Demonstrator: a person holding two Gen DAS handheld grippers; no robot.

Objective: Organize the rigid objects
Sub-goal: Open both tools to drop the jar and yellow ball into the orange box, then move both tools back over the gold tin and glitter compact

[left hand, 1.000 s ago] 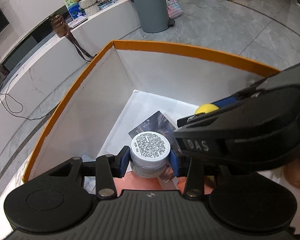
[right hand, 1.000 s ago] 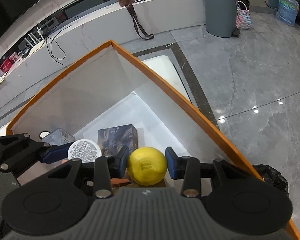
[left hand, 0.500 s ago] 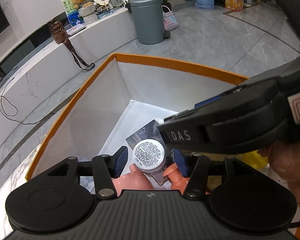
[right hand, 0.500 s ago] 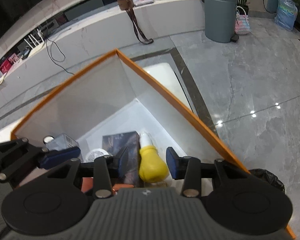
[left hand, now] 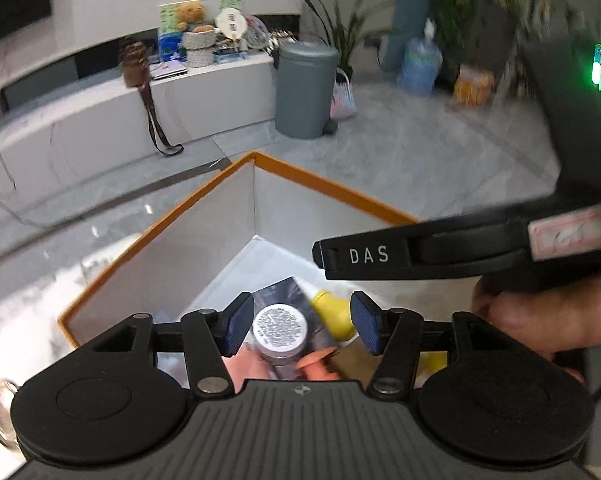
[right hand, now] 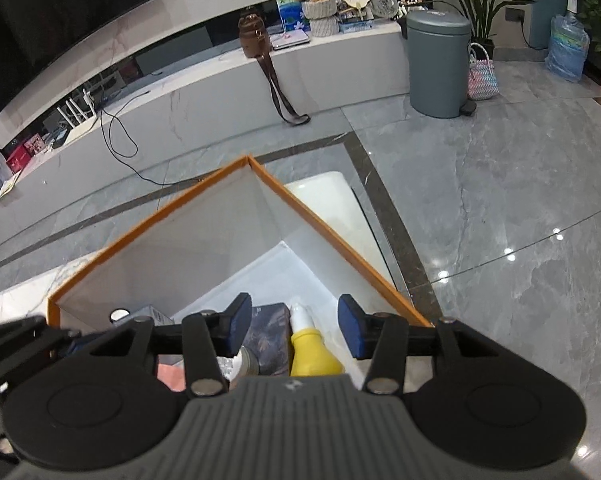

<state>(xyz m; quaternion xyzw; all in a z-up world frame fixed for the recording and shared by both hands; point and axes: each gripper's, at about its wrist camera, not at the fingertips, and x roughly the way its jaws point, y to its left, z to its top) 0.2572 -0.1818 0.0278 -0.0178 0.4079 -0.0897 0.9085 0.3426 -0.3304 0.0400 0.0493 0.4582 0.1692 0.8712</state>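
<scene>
While its jaws are opening, the left gripper (left hand: pixel 300 326) hangs over the box (left hand: pixel 204 248) with nothing pressed between its blue pads (left hand: pixel 236 324); the jar (left hand: pixel 280 330) lies below the gap, clear of both pads, its printed white lid facing up. Just right of the jar is the yellow bottle (left hand: pixel 334 314), lying on its side with its white cap towards the far corner of the box. A dark card (left hand: pixel 278 290) lies flat under and behind the jar. Pink pieces (left hand: pixel 316 362) show at the near edge of the view, partly hidden by the gripper body.

Likewise opening, the right gripper (right hand: pixel 294 326) holds nothing: its pads (right hand: pixel 348 332) stand apart on either side of the bottle (right hand: pixel 310 354) without touching it. From this view the bottle lies on the box floor along the right wall (right hand: pixel 340 248), cap (right hand: pixel 300 316) pointing away. The card (right hand: pixel 268 336) sits just left of it, and the jar (right hand: pixel 244 364) is further left, half hidden behind the left finger. A small clear box (right hand: pixel 148 314) with a round cap beside it rests near the left wall.

In the left view the right gripper's black body (left hand: pixel 440 256) crosses above the box, gripped by a hand (left hand: pixel 540 324).

Beyond the orange-rimmed box are a grey tiled floor (right hand: pixel 500 200), a grey bin (right hand: pixel 438 64) and a white ledge (right hand: pixel 220 88) with a brown bag (right hand: pixel 254 36) hanging over it.
</scene>
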